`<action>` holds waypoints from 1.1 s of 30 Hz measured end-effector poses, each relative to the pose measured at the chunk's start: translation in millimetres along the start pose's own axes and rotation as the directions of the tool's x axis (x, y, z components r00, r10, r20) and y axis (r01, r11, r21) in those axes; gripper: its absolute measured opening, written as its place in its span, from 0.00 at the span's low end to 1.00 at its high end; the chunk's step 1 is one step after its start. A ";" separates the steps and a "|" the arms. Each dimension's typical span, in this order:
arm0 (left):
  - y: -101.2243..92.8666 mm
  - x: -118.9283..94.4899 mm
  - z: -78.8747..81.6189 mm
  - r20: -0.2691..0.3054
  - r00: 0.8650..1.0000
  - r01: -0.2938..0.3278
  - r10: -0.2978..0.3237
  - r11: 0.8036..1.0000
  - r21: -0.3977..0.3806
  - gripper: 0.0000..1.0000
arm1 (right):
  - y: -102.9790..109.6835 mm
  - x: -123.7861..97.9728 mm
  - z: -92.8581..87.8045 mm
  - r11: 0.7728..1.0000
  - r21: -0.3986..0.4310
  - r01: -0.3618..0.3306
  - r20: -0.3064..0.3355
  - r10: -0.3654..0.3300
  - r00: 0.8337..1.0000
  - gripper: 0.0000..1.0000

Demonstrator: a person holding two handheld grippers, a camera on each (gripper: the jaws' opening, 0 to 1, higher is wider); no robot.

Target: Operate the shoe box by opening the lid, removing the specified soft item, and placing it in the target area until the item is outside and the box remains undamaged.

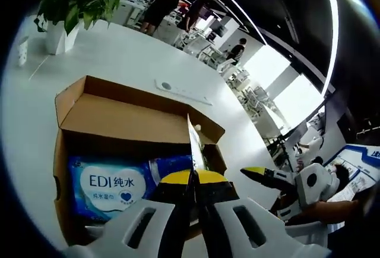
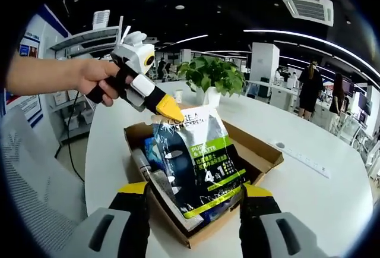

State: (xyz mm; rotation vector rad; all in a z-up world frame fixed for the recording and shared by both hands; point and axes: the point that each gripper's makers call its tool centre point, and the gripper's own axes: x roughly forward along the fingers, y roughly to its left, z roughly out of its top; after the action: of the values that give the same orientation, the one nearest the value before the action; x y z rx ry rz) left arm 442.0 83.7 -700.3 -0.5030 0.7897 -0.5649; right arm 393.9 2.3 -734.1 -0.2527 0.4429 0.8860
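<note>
We pinch the top edge of the soft dark pouch (image 2: 199, 163) in the left gripper (image 2: 172, 113), lifting it upright over the open cardboard box (image 2: 264, 151) to clear its walls, while the right gripper (image 2: 196, 201) waits wide open, holding nothing.

My work surface is a large white table (image 2: 332, 198) with a rounded edge. Directly on it sits the open brown cardboard box (image 2: 261, 151), flaps up, near the table's edge on my side. Beyond the box lies a long white power strip (image 2: 300, 156), apart from it. Farther back a leafy green plant in a white pot (image 2: 212, 96) stands on the tabletop
</note>
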 end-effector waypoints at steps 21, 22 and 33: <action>-13.6 1.9 6.0 0.008 1.000 -0.017 0.017 1.000 -0.008 0.00 | 2.9 38.5 -0.1 0.997 -0.010 0.080 -0.037 -0.080 0.996 0.46; -13.6 2.0 5.9 0.008 1.000 -0.017 0.017 1.000 -0.009 0.00 | 3.1 39.5 -1.4 0.997 -0.012 0.079 -0.043 -0.079 0.996 0.45; -14.4 3.0 6.4 0.004 1.000 -0.028 0.028 0.999 0.017 0.00 | 7.5 43.2 -5.1 0.997 -0.038 0.063 -0.055 -0.065 0.996 0.24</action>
State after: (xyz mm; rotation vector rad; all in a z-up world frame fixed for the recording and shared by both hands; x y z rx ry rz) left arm 444.7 72.5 -689.2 -0.4767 0.7863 -0.5441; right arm 410.4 34.6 -759.2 -0.3236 0.4686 0.8262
